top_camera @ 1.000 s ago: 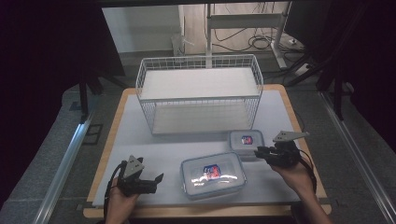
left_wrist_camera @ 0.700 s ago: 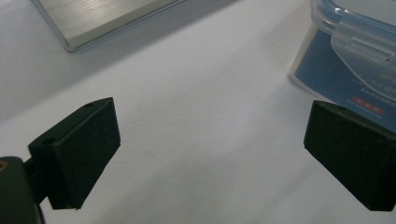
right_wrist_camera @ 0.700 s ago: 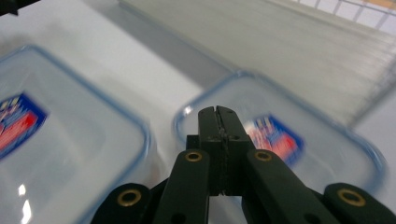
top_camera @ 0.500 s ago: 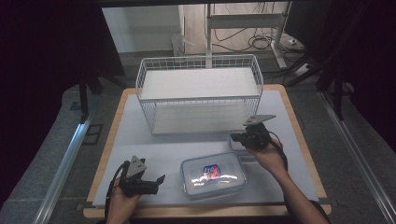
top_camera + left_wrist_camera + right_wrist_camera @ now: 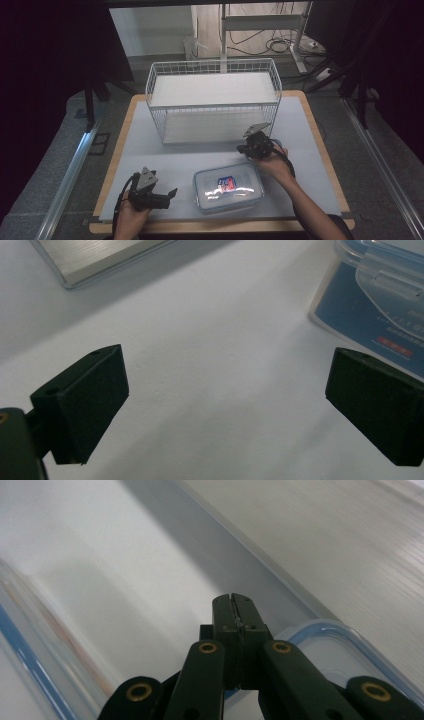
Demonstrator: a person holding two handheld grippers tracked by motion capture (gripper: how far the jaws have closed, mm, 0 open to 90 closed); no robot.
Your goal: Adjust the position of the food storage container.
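Observation:
A large clear lidded box with a red and blue label lies on the white mat near the front. My left gripper rests on the mat just left of it, jaws wide open with bare mat between them; the box's side is off the right jaw. My right gripper hovers beyond the large box, in front of the wire basket. Its jaws are pressed shut with nothing seen between them, just above the blue-rimmed lid of a small clear box that my hand mostly covers from above.
The white wire basket stands at the middle back of the mat with a pale floor board. The wooden table edge frames the mat. Metal rails and cables lie on the floor around the table.
My right gripper has swung left and away from the person, from right of the small box to over it. The left gripper has barely moved.

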